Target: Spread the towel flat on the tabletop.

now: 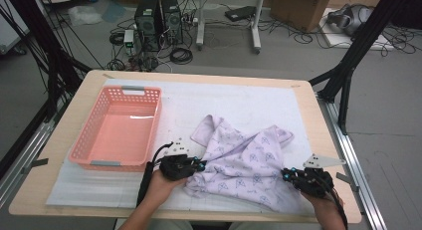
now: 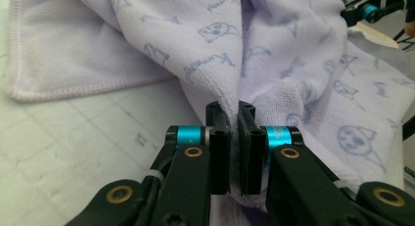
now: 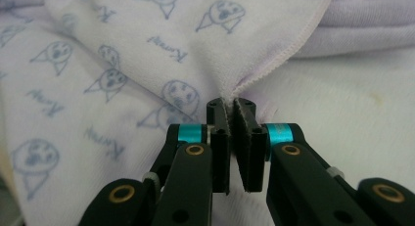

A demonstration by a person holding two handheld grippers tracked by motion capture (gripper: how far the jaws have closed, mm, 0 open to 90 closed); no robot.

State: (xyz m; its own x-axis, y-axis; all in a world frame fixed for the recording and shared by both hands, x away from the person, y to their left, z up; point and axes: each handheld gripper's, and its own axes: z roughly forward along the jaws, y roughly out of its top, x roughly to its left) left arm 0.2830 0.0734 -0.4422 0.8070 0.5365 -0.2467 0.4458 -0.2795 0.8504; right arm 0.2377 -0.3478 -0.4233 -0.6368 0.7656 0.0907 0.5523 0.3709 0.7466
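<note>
A lilac towel (image 1: 244, 158) printed with small blue animal faces lies crumpled on the white mat, right of centre. My left gripper (image 1: 201, 165) is shut on the towel's near left edge; in the left gripper view the cloth (image 2: 274, 55) is pinched between the two black jaws of that gripper (image 2: 234, 111). My right gripper (image 1: 286, 174) is shut on the towel's near right corner; in the right gripper view the hemmed edge (image 3: 274, 64) runs into the closed jaws of that gripper (image 3: 231, 104). A hand holds each gripper at the table's front edge.
An empty pink plastic basket (image 1: 99, 108) stands on the mat's left side. The white mat (image 1: 239, 98) covers most of the wooden table (image 1: 74, 108). Behind the table, computer towers (image 1: 158, 22), cables and a cardboard box (image 1: 298, 6) sit on the floor.
</note>
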